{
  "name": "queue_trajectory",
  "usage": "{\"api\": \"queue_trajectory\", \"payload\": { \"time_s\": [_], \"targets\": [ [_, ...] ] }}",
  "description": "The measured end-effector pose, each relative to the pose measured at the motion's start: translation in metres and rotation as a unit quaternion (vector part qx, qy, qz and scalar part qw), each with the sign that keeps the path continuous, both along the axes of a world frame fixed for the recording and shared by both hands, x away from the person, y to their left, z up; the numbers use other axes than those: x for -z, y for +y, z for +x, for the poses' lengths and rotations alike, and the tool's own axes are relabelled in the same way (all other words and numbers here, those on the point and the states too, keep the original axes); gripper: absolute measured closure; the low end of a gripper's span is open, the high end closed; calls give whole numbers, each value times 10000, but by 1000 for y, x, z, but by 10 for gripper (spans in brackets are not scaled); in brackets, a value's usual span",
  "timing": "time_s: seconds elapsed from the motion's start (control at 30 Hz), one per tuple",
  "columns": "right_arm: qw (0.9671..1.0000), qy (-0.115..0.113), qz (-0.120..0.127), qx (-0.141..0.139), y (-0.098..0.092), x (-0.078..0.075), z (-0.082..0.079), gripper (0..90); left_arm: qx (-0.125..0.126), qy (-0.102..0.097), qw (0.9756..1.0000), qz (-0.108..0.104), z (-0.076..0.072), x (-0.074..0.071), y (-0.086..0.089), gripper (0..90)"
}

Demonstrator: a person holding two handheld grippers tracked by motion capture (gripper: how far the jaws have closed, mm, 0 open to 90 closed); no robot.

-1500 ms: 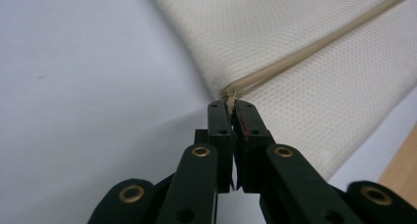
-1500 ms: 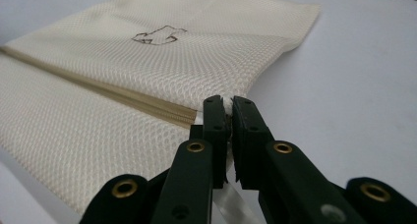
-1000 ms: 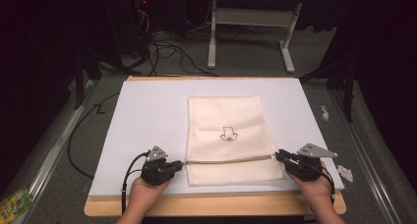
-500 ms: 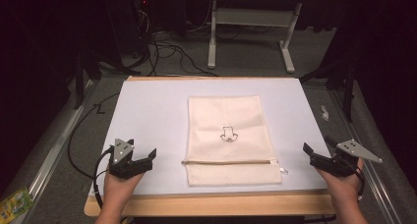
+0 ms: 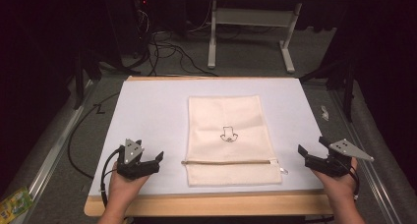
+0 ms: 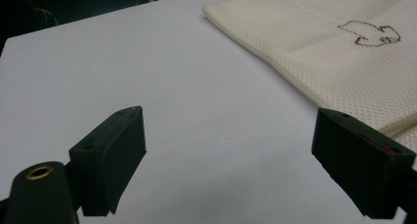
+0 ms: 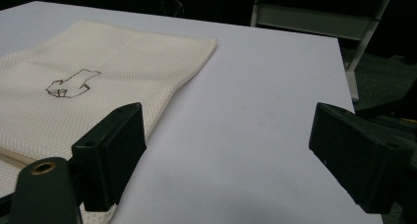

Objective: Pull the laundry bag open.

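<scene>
A cream mesh zip bag (image 5: 228, 138) with a small dark embroidered mark lies flat in the middle of the white table sheet (image 5: 147, 116). Its zipper (image 5: 226, 161) runs across near the front edge, with the pull at the right end. My left gripper (image 5: 152, 161) rests on the sheet left of the bag, open and holding nothing. My right gripper (image 5: 306, 155) sits at the sheet's right edge, also open and apart from the bag. The bag (image 6: 344, 52) shows at the upper right of the left gripper view, and the bag (image 7: 88, 86) lies at the left of the right gripper view.
The sheet covers a wooden board (image 5: 206, 204) whose front edge shows near me. Cables (image 5: 162, 42) and a white table frame (image 5: 246, 32) stand on the dark floor beyond. A small white scrap (image 5: 324, 111) lies off the right side, and a green packet (image 5: 12, 204) at the lower left.
Both grippers have let go of the bag's front corners and moved outward, left one leftward and right one rightward. The bag now lies flat with its zipper straight.
</scene>
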State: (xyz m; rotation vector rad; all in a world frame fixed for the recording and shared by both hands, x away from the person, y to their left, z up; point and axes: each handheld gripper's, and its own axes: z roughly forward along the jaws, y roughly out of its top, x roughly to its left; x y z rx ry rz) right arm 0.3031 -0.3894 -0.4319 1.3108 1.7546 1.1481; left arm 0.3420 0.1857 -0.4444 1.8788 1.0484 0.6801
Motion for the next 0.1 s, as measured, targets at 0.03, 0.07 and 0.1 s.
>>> {"api": "queue_trajectory", "payload": {
  "time_s": [0.03,0.07,0.1],
  "targets": [
    [10000,-18,16,-4,1,0,-1,143,-23,-19,10000,-58,0,-1,2,138],
    [10000,-18,16,-4,1,0,-1,143,-23,-19,10000,-58,0,-1,2,138],
    [10000,-31,-2,-13,1,-1,-1,143,-40,-33,10000,-70,1,-2,3,138]
  ]
}}
